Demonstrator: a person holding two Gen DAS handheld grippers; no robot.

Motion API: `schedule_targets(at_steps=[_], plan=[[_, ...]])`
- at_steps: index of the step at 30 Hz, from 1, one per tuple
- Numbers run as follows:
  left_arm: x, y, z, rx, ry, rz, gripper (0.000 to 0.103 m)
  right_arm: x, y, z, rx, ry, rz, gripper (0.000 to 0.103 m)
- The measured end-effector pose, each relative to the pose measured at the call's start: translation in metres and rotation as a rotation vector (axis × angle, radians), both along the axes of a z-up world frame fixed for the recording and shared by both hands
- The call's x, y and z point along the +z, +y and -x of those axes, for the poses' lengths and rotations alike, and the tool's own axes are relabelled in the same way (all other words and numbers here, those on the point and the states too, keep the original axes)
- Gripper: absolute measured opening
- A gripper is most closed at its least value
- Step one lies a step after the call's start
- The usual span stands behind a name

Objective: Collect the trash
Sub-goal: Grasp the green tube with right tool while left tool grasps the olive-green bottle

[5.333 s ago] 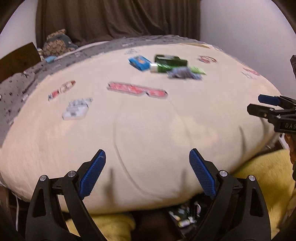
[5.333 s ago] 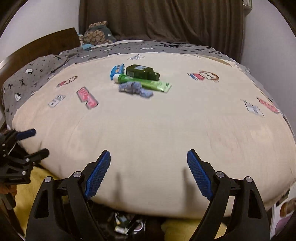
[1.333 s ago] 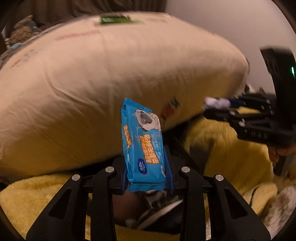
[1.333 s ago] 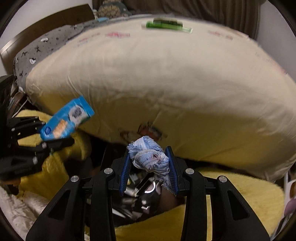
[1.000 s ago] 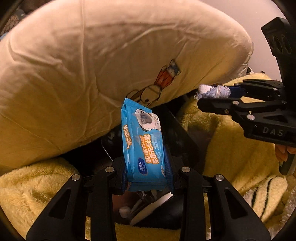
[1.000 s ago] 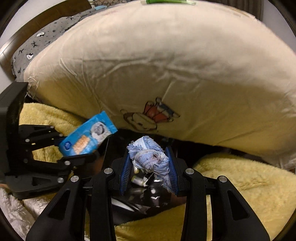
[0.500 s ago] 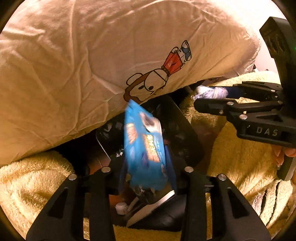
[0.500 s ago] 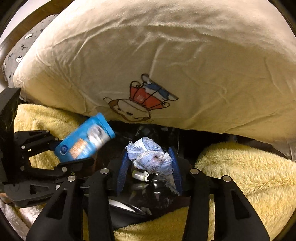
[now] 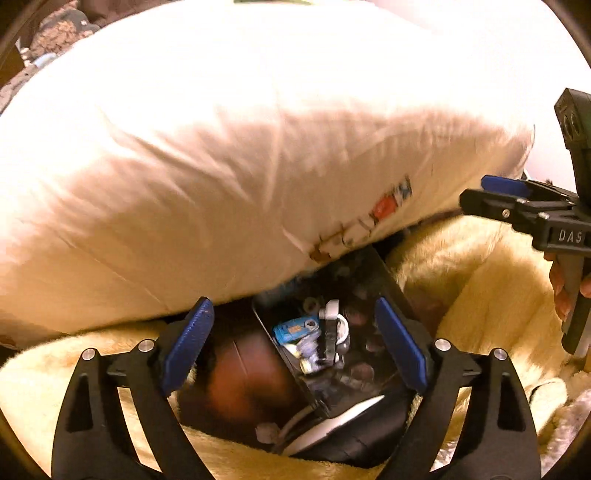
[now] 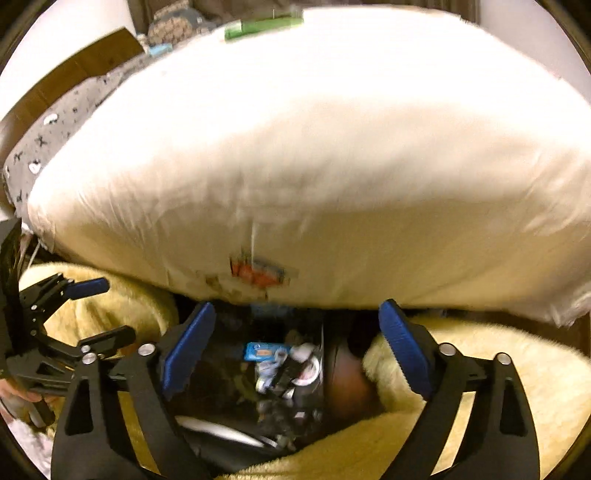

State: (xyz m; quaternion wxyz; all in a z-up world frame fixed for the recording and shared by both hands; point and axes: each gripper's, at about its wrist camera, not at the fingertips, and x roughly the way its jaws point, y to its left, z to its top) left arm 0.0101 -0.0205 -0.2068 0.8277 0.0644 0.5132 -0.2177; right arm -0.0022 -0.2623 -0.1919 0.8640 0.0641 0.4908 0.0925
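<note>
A black trash bin (image 9: 388,269) sits between the bed and a yellow fleece, with mixed litter inside. The blue wipes packet (image 9: 295,328) lies loose in it, also visible in the right wrist view as the blue packet (image 10: 264,350). Beside it lies the crumpled pale blue tissue (image 10: 267,371). My left gripper (image 9: 291,306) hangs above the bin, jaws opening wide with nothing between them. My right gripper (image 10: 297,308) hovers over the same bin, jaws also opening and empty. Each gripper appears in the other's view: right gripper (image 9: 480,192), left gripper (image 10: 110,310).
A cream duvet (image 9: 221,147) bulges over the bin's far side. Yellow fleece blanket (image 10: 461,369) surrounds the bin. A green tube (image 10: 262,26) lies far back on the bed. A person's fingers (image 9: 557,295) hold the right gripper's handle.
Both grippers let go: the blue packet and the crumpled tissue dropped into the bin. Both jaws spread wide and both hands rose slightly.
</note>
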Motion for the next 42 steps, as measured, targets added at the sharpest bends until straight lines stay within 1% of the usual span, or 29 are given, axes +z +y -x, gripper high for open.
schedule_targets(at_steps=[3,7,12,15,18,20,22,23,24,26,28,29,31,32,34,39,42], plan=[[0.026,0.006,-0.005,0.018,-0.069,0.006,0.087,0.028,-0.006,-0.006,-0.006,-0.082,0.033,0.094],[0.063,0.013,-0.017,0.045,-0.183,-0.007,0.088,0.063,-0.013,-0.02,-0.014,-0.185,0.074,0.096],[0.1,0.017,-0.043,0.074,-0.292,-0.018,0.091,0.096,-0.019,-0.045,-0.018,-0.269,0.119,0.096],[0.116,0.018,-0.065,0.103,-0.344,-0.027,0.092,0.11,-0.019,-0.067,-0.014,-0.307,0.136,0.099],[0.129,0.021,-0.088,0.133,-0.352,-0.015,0.092,0.118,-0.013,-0.094,0.006,-0.318,0.12,0.099],[0.132,0.021,-0.107,0.15,-0.354,-0.011,0.092,0.12,-0.008,-0.114,0.022,-0.316,0.11,0.099],[0.135,0.022,-0.122,0.162,-0.354,-0.013,0.092,0.119,-0.001,-0.138,0.042,-0.314,0.128,0.099],[0.136,0.022,-0.131,0.163,-0.35,-0.011,0.092,0.119,0.002,-0.144,0.046,-0.315,0.139,0.099],[0.136,0.022,-0.14,0.164,-0.342,-0.005,0.092,0.117,0.008,-0.158,0.059,-0.316,0.163,0.098],[0.136,0.025,-0.152,0.168,-0.327,0.008,0.092,0.112,0.02,-0.178,0.091,-0.315,0.201,0.092],[0.136,0.028,-0.163,0.179,-0.319,0.012,0.092,0.107,0.029,-0.192,0.115,-0.301,0.219,0.082],[0.136,0.03,-0.168,0.18,-0.316,0.014,0.092,0.103,0.034,-0.199,0.13,-0.294,0.221,0.08],[0.136,0.032,-0.176,0.18,-0.311,0.023,0.092,0.096,0.046,-0.216,0.165,-0.281,0.205,0.071],[0.136,0.032,-0.18,0.176,-0.302,0.031,0.092,0.093,0.05,-0.219,0.173,-0.279,0.202,0.069],[0.135,0.033,-0.187,0.166,-0.289,0.039,0.092,0.09,0.061,-0.229,0.197,-0.289,0.221,0.063],[0.133,0.037,-0.203,0.163,-0.276,0.023,0.091,0.083,0.088,-0.259,0.239,-0.276,0.275,0.061],[0.134,0.042,-0.21,0.172,-0.271,0.025,0.091,0.079,0.098,-0.273,0.238,-0.27,0.328,0.06]])
